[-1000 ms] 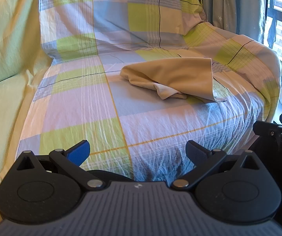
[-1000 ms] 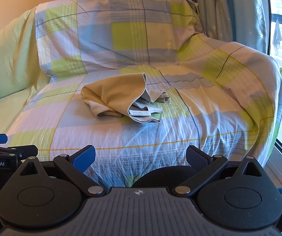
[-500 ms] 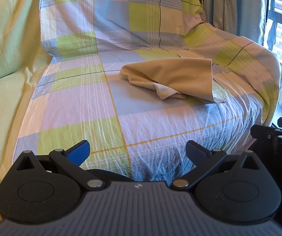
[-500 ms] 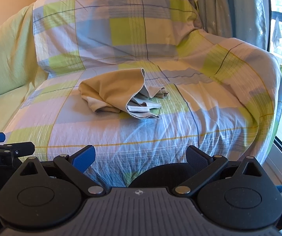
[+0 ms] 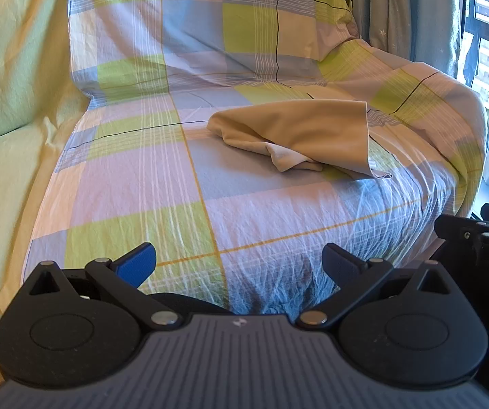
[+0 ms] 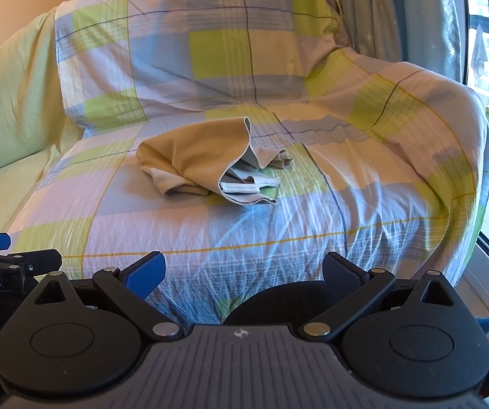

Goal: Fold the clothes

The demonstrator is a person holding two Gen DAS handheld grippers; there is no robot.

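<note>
While the sofa (image 6: pixel 363 231) under its checked cover is filling both views, the beige garment (image 6: pixel 193 156) is lying crumpled on the seat, well ahead of both grippers. Its long axis is running roughly across the seat, the open hem facing right. From the left gripper (image 5: pixel 239 259) it is sitting ahead and to the right; from the right gripper (image 6: pixel 244 272) it is sitting ahead, slightly left of centre, so the right looks the better lined up. Both sets of fingers are spreading wide and holding nothing; folding is not yet started.
</note>
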